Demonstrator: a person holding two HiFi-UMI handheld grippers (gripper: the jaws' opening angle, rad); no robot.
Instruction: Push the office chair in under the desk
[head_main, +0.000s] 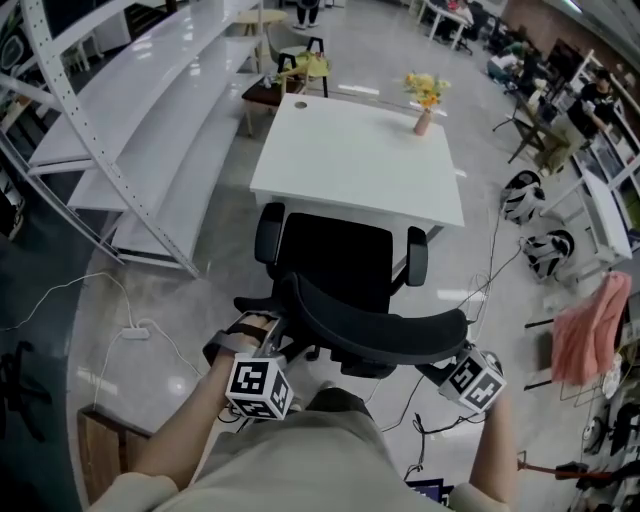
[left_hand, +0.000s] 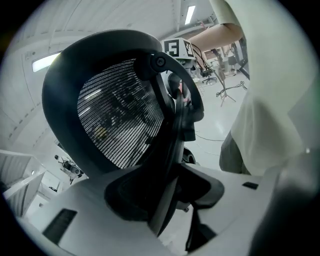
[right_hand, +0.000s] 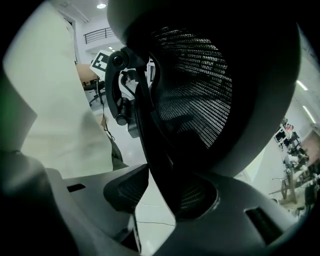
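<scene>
Below the head camera, black mesh-backed office chair (head_main: 340, 275) faces 12 o'clock, seat front at the white desk's (head_main: 350, 165) near edge, armrests just short of it. Left gripper (left_hand: 170, 200) pinches the backrest rim. Right gripper (right_hand: 160, 200) straddles the rim, one pad off it. Marker cubes (head_main: 260, 388) carry only black-and-white squares. Shelving (head_main: 150, 120) at 10 o'clock, power strip (head_main: 135, 332) at 8.

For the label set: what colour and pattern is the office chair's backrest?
Black, fine mesh in a solid black frame. The backrest shows best in the left gripper view.
</scene>
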